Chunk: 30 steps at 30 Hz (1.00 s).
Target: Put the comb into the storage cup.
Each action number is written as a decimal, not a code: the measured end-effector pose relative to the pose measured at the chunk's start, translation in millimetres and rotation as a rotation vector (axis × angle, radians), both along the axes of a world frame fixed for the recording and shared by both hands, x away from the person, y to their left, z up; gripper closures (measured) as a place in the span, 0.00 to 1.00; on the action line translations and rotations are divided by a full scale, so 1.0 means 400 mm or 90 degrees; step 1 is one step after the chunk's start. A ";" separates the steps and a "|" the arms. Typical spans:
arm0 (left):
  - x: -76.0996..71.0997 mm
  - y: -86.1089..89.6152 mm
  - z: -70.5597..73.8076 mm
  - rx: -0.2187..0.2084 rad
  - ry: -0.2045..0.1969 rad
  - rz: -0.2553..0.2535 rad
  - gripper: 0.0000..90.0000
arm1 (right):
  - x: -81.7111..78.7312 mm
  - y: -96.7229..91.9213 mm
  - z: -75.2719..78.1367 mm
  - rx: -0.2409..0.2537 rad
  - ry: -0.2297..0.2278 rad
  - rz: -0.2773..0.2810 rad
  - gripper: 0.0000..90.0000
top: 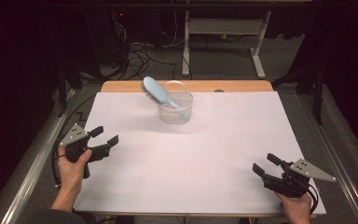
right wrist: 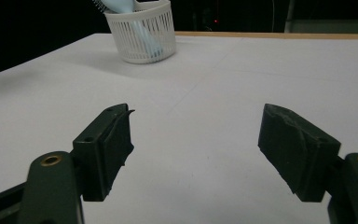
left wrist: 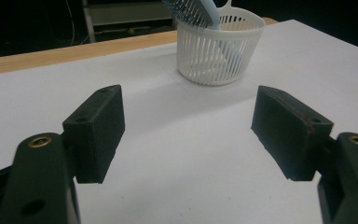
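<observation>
A: In the high view, where did the hairbrush (top: 161,94) sit?

B: It stood handle-down in the white slatted basket (top: 175,113), its bristled head leaning out over the rim toward ten o'clock. The basket was near the far edge of the white sheet (top: 214,154), a little toward eleven o'clock of its middle.

A: And the grippers?

B: The left gripper (top: 104,136) hovered at the sheet's left edge, about eight o'clock, jaws spread with nothing between them and aimed toward the basket. The right gripper (top: 265,164) was held near the five o'clock corner, jaws likewise apart and empty. Both were well apart from the basket, with bare sheet between. A strip of wooden tabletop (top: 242,86) showed beyond the sheet's far edge.

A: What did the left gripper view give?

B: The jaws rose wide apart around bare sheet; the basket (left wrist: 219,56) and brush (left wrist: 193,11) lay ahead at twelve o'clock, well clear of the pads. The wooden edge (left wrist: 74,53) ran behind at ten o'clock.

A: The right gripper view?

B: Its jaws were spread too, empty. The basket (right wrist: 144,35) with the brush (right wrist: 121,5) stood far off at eleven o'clock, close to the sheet's left edge, open sheet everywhere else.
</observation>
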<state>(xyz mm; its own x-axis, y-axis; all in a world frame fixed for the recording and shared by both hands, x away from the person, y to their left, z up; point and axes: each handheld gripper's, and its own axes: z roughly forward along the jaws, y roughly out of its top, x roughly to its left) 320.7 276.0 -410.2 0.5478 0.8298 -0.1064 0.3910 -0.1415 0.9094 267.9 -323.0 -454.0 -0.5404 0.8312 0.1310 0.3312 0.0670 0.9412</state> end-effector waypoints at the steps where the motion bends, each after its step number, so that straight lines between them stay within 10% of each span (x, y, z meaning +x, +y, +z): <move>1: -0.001 0.000 -0.001 0.000 0.000 0.000 0.30 | 0.000 0.000 0.000 0.000 0.000 0.000 0.29; 30: -0.038 0.006 -0.040 -0.004 0.010 0.006 0.27 | 0.000 0.000 0.000 0.000 0.000 -0.001 0.29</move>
